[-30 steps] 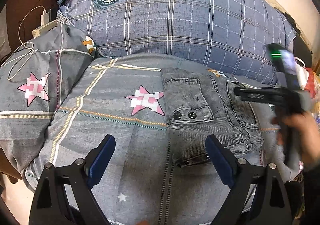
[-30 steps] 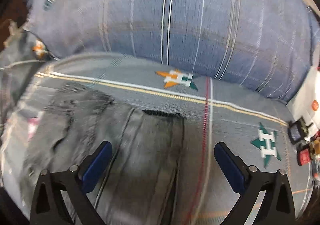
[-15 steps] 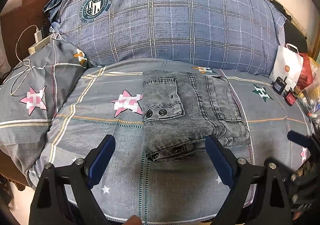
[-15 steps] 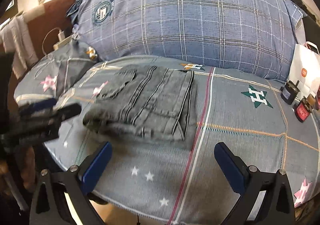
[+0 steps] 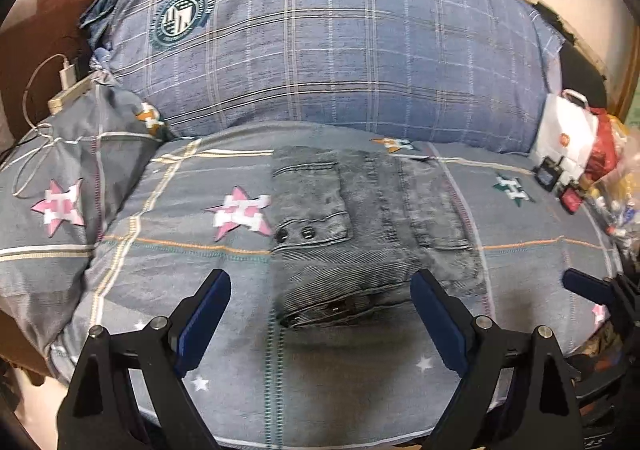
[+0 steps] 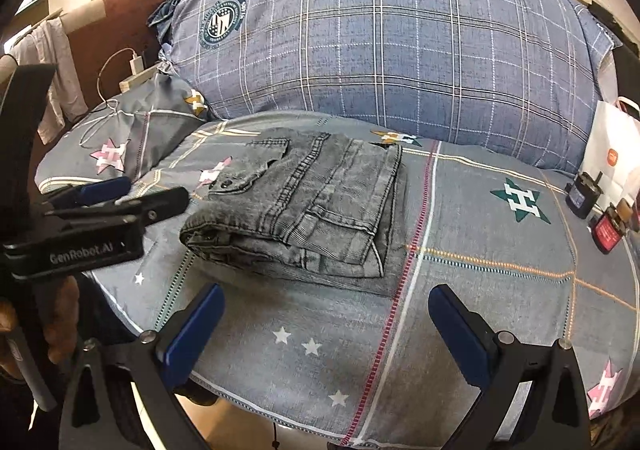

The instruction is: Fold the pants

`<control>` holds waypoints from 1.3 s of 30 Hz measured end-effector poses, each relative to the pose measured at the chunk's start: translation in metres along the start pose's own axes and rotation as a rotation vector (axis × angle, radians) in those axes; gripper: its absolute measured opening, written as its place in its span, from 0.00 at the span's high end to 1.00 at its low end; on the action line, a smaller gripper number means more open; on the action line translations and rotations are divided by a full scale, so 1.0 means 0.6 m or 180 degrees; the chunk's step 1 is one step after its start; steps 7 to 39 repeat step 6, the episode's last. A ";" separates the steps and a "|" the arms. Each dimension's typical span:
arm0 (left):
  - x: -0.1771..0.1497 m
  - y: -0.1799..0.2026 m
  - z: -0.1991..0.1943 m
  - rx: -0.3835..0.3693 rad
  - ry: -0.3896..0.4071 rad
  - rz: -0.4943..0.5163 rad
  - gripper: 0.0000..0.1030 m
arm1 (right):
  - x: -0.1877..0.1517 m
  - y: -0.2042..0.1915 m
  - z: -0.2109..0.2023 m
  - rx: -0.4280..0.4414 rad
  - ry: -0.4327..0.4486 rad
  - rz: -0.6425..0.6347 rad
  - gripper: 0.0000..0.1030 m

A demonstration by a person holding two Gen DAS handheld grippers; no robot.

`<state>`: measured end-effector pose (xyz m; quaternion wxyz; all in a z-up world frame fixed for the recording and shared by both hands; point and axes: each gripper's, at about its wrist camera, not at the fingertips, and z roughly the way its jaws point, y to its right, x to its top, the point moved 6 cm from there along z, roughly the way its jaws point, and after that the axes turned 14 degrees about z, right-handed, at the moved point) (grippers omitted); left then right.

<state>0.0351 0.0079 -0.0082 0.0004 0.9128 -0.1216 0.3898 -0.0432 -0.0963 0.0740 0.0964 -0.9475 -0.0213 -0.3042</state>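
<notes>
Left tool (image 5: 320, 314) and right tool (image 6: 326, 326) spread wide, off folded pants (image 6: 304, 210)

The left gripper (image 5: 320, 324) has its two blue-padded fingers (image 5: 204, 316) spread wide apart, gripping nothing. The right gripper (image 6: 326, 334) is likewise spread wide, its fingers (image 6: 464, 334) empty. From the right wrist view the left gripper appears side-on at the left edge, carried by a hand (image 6: 60, 326) wrapped around its handle. From the left wrist view one blue fingertip of the right gripper shows at the right edge.
</notes>
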 end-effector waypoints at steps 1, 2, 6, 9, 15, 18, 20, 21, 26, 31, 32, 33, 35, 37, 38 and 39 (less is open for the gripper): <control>0.003 0.001 0.001 -0.0027 0.0012 -0.0007 0.08 | 0.003 -0.001 0.001 -0.0017 0.0004 -0.0007 0.00; 0.006 0.002 0.002 -0.0025 0.0011 -0.0008 0.07 | 0.005 -0.001 0.003 -0.0033 0.0005 -0.0008 0.00; 0.011 -0.002 0.005 0.0001 0.0021 -0.0027 0.07 | 0.015 -0.003 0.006 -0.0029 0.0022 0.0031 0.00; 0.011 -0.002 0.005 0.0001 0.0021 -0.0027 0.07 | 0.015 -0.003 0.006 -0.0029 0.0022 0.0031 0.00; 0.011 -0.002 0.005 0.0001 0.0021 -0.0027 0.07 | 0.015 -0.003 0.006 -0.0029 0.0022 0.0031 0.00; 0.011 -0.002 0.005 0.0001 0.0021 -0.0027 0.07 | 0.015 -0.003 0.006 -0.0029 0.0022 0.0031 0.00; 0.011 -0.002 0.005 0.0001 0.0021 -0.0027 0.07 | 0.015 -0.003 0.006 -0.0029 0.0022 0.0031 0.00; 0.011 -0.002 0.005 0.0001 0.0021 -0.0027 0.07 | 0.015 -0.003 0.006 -0.0029 0.0022 0.0031 0.00; 0.011 -0.002 0.005 0.0001 0.0021 -0.0027 0.07 | 0.015 -0.003 0.006 -0.0029 0.0022 0.0031 0.00; 0.011 -0.002 0.005 0.0001 0.0021 -0.0027 0.07 | 0.015 -0.003 0.006 -0.0029 0.0022 0.0031 0.00; 0.011 -0.002 0.005 0.0001 0.0021 -0.0027 0.07 | 0.015 -0.003 0.006 -0.0029 0.0022 0.0031 0.00; 0.011 -0.002 0.005 0.0001 0.0021 -0.0027 0.07 | 0.015 -0.003 0.006 -0.0029 0.0022 0.0031 0.00; 0.011 -0.002 0.005 0.0001 0.0021 -0.0027 0.07 | 0.015 -0.003 0.006 -0.0029 0.0022 0.0031 0.00; 0.011 -0.002 0.005 0.0001 0.0021 -0.0027 0.07 | 0.015 -0.003 0.006 -0.0029 0.0022 0.0031 0.00; 0.011 -0.002 0.005 0.0001 0.0021 -0.0027 0.07 | 0.015 -0.003 0.006 -0.0029 0.0022 0.0031 0.00; 0.011 -0.002 0.005 0.0001 0.0021 -0.0027 0.07 | 0.015 -0.003 0.006 -0.0029 0.0022 0.0031 0.00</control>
